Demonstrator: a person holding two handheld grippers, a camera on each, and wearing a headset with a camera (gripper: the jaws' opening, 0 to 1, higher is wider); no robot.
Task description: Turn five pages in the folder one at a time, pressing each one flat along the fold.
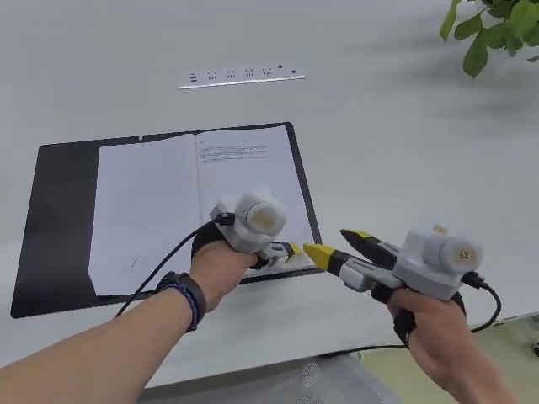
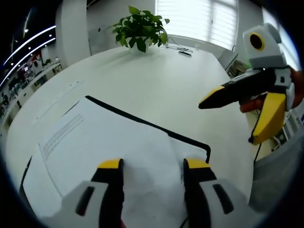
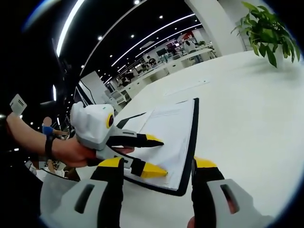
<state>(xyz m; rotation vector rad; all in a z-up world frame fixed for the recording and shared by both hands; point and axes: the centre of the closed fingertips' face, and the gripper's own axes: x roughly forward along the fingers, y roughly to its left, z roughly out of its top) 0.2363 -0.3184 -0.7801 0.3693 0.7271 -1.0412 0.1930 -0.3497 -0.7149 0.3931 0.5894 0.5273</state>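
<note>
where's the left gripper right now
In the head view the left gripper is at the near right corner of the folder, over its right page, jaws apart; the right gripper hovers just off that edge.

Leafy plant and seemingly a socket strip on table.

folder black, pages white with faint grey print. fingers black, yellow tips. table white. plant green.
</note>
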